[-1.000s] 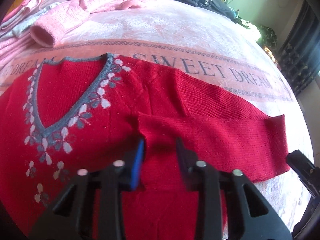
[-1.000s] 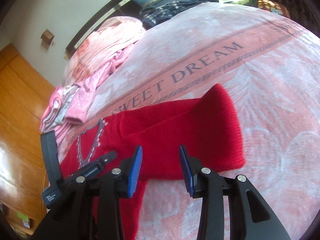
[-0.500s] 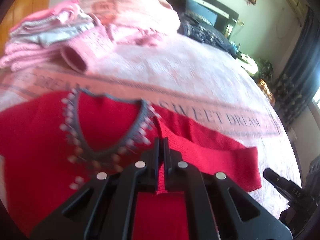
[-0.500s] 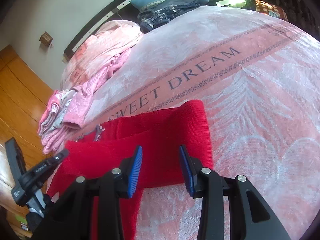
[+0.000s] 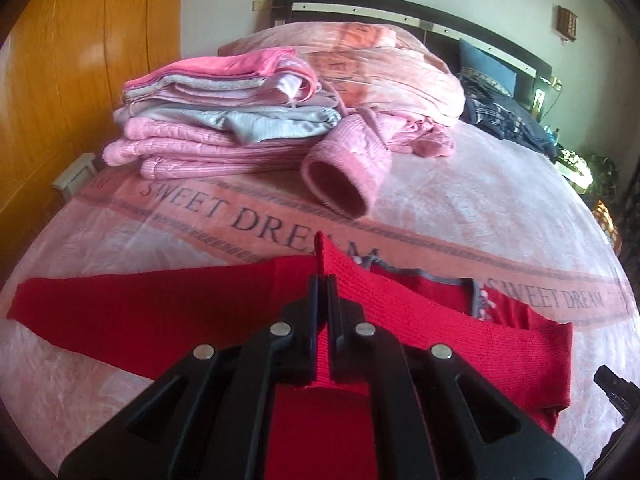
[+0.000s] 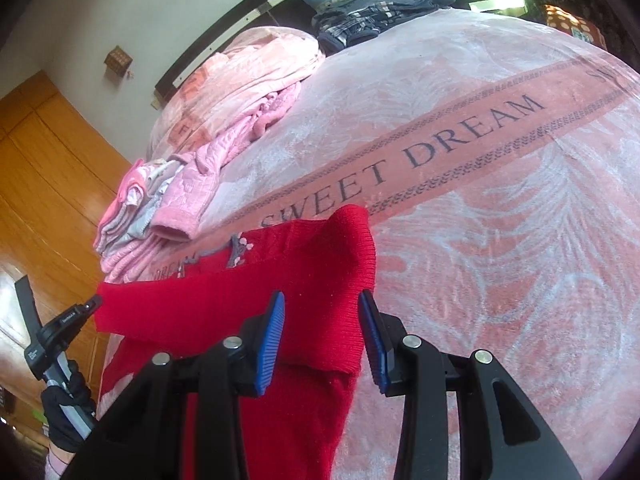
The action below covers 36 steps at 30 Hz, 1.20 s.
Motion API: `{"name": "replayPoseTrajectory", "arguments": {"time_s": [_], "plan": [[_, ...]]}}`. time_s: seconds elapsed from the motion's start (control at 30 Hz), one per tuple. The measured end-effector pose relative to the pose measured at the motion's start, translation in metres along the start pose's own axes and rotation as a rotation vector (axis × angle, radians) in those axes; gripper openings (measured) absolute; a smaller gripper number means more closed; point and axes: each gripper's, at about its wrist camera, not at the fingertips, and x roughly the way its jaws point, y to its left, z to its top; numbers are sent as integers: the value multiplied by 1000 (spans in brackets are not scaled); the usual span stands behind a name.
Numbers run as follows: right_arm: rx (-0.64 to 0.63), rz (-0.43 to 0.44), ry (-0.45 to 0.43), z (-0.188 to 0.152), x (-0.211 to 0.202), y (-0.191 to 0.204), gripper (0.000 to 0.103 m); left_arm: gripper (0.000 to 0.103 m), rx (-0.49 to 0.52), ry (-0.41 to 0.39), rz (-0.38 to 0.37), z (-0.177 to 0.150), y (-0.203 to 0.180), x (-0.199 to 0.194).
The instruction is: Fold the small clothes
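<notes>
Our left gripper (image 5: 322,280) is clamped shut on a raised fold of the red sweater (image 5: 168,320), pinching the knit between its two black fingers so a ridge of fabric stands up above the tips. Our right gripper (image 6: 322,336) hangs with its blue-padded fingers spread apart, gripping nothing, a folded-over sleeve (image 6: 332,276) lying between and just beyond them. The sweater lies on a pink blanket (image 6: 500,240) printed with "SWEET DREAM", its grey neckline trim (image 5: 452,284) partly covered by the folded part. Past the sweater we see a stack of folded pink and grey clothes (image 5: 208,120), with a loose pink sleeve cuff (image 5: 340,184) beside it. At the left edge of the right view, a black-gloved hand (image 6: 64,412) holds the other gripper's handle.
</notes>
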Motion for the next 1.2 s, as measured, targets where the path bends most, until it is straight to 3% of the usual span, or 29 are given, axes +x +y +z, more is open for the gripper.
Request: {"name": "replayPoseTrajectory", "arguments": {"time_s": [0.2,0.53,0.67,0.77,0.83,0.97,1.13,1.2], "plan": [[-66,-16,84,-13,27,17,39,2,-50,102,34,-23,33,38],[-69,-110,203,-27,58,9,37,4,-59,249,81,-58,54,89],[-59,-112,196,-25,51,15,41,10,-112,239,60,-54,67,74],[-59,-50,162,-20,34,26,44,26,-124,174,3,-43,65,45],[-91,-55,147,-19,28,37,48,39,-103,167,-47,-37,53,36],[-116,-53,189,-26,42,45,49,40,-72,233,-129,-39,25,51],[-127,-88,248,-38,66,37,50,40,-63,339,-113,-57,19,91],[-131,-90,249,-39,65,38,50,40,-64,334,-115,-63,23,99]]}}
